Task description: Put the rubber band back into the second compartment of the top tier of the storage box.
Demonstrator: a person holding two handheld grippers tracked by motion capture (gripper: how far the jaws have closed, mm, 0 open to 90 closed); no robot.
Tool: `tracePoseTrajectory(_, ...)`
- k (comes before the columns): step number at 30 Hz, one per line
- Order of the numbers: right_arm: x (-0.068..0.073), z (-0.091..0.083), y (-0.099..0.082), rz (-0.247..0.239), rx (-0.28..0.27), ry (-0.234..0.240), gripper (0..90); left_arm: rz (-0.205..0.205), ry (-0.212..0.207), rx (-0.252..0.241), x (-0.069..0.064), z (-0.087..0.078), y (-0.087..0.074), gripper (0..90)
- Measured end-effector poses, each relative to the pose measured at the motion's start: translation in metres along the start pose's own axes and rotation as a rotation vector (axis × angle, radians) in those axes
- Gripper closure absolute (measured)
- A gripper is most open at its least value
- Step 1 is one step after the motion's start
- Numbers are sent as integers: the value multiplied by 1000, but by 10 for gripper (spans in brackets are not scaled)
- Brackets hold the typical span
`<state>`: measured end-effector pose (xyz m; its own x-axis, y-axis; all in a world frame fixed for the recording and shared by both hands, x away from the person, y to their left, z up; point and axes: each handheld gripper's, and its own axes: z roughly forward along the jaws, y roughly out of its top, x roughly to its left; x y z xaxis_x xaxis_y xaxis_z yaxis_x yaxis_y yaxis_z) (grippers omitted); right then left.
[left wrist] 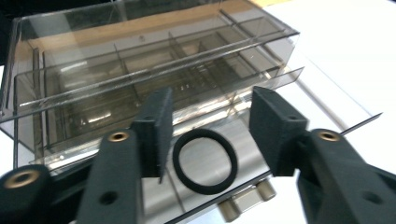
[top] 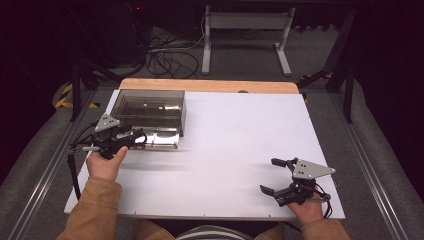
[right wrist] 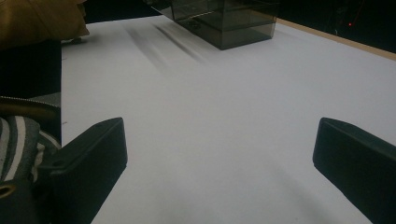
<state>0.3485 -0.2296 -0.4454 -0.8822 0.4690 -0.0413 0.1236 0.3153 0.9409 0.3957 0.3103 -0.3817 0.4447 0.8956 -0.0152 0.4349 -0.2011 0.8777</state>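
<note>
A smoked clear drawer box (top: 147, 107) stands at the table's far left, its bottom drawer (top: 162, 141) pulled out toward me. In the left gripper view a black ring (left wrist: 205, 189) lies flat on the floor of that drawer (left wrist: 327, 100). My left gripper (left wrist: 212, 100) hovers over it, open, one jaw on each side of the ring and wider than it. In the high view the left gripper (top: 142, 139) sits at the drawer's left end. My right gripper (top: 268, 175) rests open at the near right of the table, holding nothing (right wrist: 222, 135).
The white table top (top: 240, 135) spreads between the two grippers. The drawer has a small metal knob (left wrist: 243, 205) on its front. The box (right wrist: 224, 18) is far off in the right gripper view. A sleeve (top: 95, 205) comes in at the near left.
</note>
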Motion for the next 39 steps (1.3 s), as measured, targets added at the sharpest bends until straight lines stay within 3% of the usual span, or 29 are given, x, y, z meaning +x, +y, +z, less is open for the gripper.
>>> tracePoseTrajectory(7, 0, 0, 0, 0, 0, -1, 36, 7, -35, -28, -9, -8, 7, 379)
tracePoseTrajectory(24, 0, -1, 0, 0, -2, 0, 35, 39, -61, -64, -23, -21, 15, 338)
tracePoseTrajectory(39, 1, -2, 0, -2, -6, 4, 36, 107, -194, -143, -56, -32, 18, 220)
